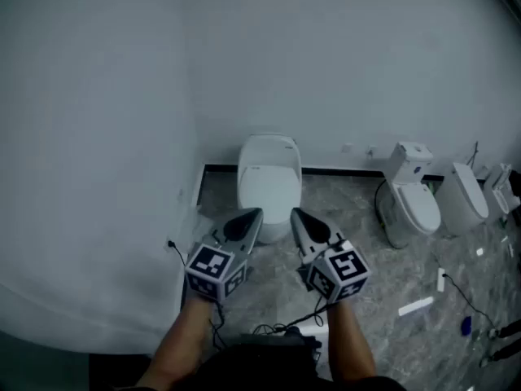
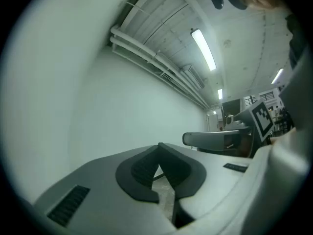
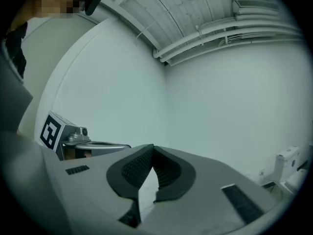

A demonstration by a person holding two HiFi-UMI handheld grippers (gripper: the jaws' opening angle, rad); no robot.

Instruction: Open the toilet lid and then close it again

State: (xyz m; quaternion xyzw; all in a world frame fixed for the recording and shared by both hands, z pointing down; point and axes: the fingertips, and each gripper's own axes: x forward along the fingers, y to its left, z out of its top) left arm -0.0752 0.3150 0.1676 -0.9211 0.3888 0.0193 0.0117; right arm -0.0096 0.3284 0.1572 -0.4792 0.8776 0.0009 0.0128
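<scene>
Right now the left gripper (image 1: 254,215) and the right gripper (image 1: 295,213) sit side by side, level, tips near the white toilet (image 1: 269,155) but not touching it. Both have jaws pressed together, holding nothing. The toilet stands at the floor's (image 1: 358,222) back edge, near its left corner. Its lid (image 1: 269,194) looks down, I think.

No words, brands or numbers can be read; the left cube (image 1: 213,269) and right cube (image 1: 342,271) bear only black-and-white square markers.

wht walls (image 1: 98,120), gry marble flr (image 1: 362,251)
</scene>
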